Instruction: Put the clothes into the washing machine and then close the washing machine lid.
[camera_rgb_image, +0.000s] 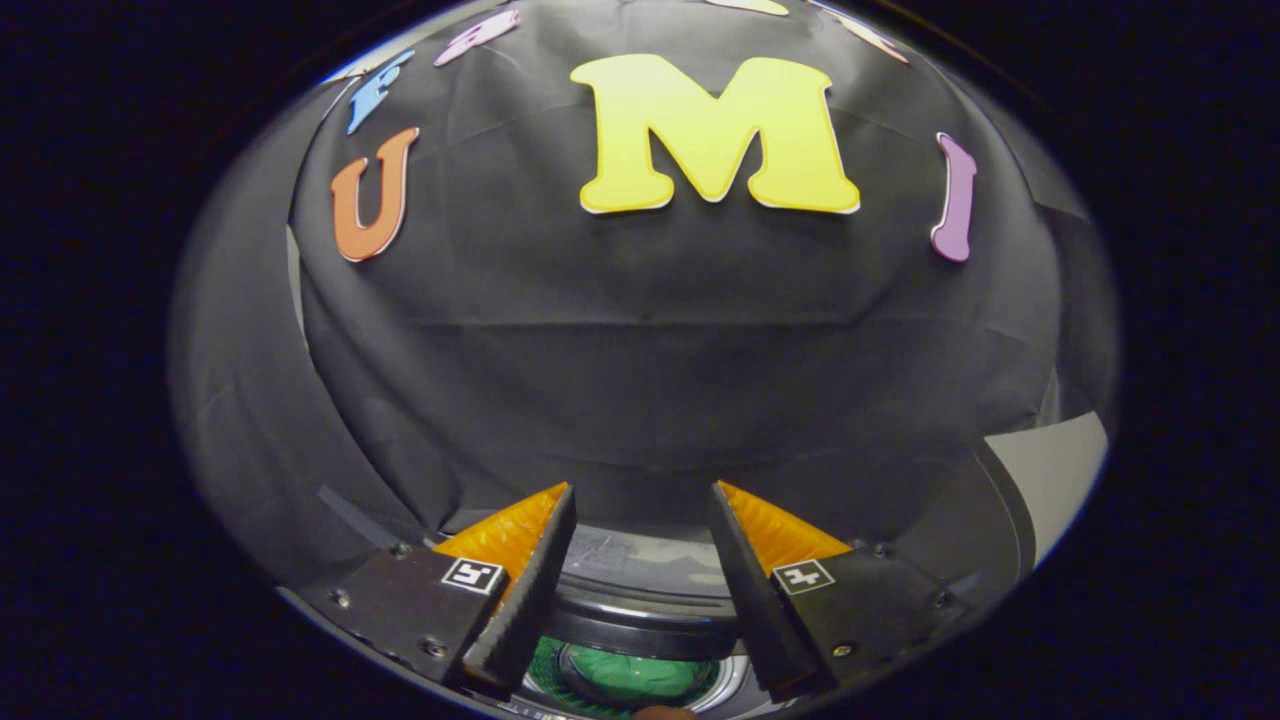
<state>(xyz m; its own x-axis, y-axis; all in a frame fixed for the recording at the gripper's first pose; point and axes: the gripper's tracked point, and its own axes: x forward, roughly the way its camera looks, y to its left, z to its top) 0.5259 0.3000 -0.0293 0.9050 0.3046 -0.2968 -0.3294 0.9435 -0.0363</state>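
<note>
The gripper (640, 500) hangs with its two fingers (530, 580) spread apart, the gap between them empty; nothing is clamped or touched by either one. Each finger body carries a small square black-and-white coded marker (472, 575), legible as a pattern only, with no readable text or brand. Below and between the fingers lies the washing machine (640, 585), seen from above: a pale grey top panel, then a dark curved rim around its opening. Most of the machine is cut off by the view's lower limit and by the finger bodies on either side, so its lid cannot be made out and its position cannot be told. Inside the opening sits green clothing (625, 675), bunched within the drum; only part of it is visible, and the type of garment cannot be determined. Beyond the fingers stands the booth's black cloth wall (640, 350), creased in places.
</note>
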